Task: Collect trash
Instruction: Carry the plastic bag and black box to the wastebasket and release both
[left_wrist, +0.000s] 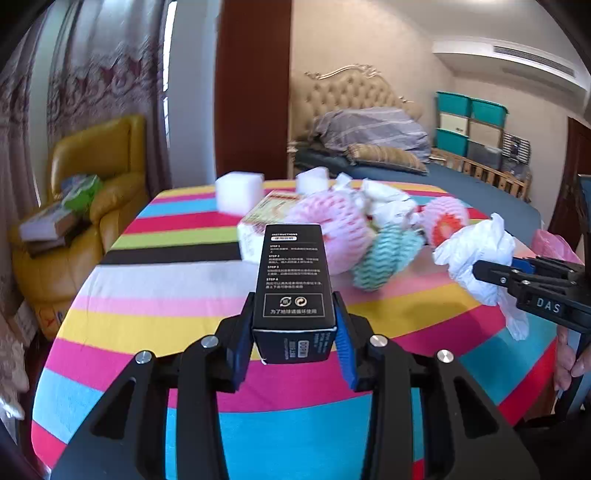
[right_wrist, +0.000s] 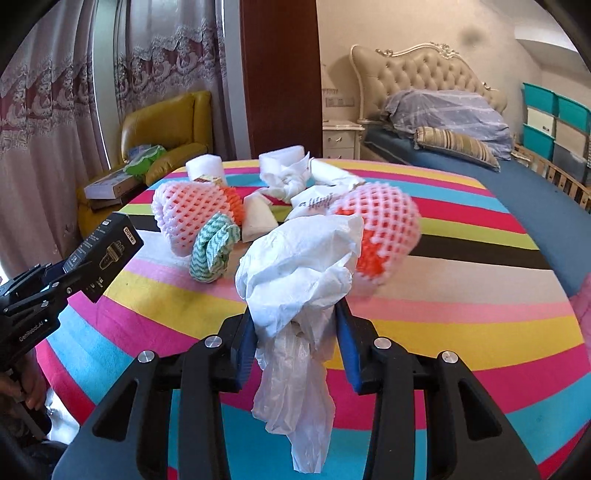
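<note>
Trash was in both grips at once. The left gripper (left_wrist: 293, 332) had its jaws pressed on the sides of a black box (left_wrist: 293, 280), lifted clear of the striped table (left_wrist: 155, 295); the right gripper (right_wrist: 295, 332) had its jaws pinched on a crumpled white bag (right_wrist: 299, 258), whose loose tail hung below them. More litter, pink foam nets (right_wrist: 192, 214) and a green cloth roll (right_wrist: 212, 247), lay heaped toward the table's far edge. Doing this step well probably meant keeping both grips firm, carrying the box level so it would not slide out, and holding the bag's tail clear of the heap.
</note>
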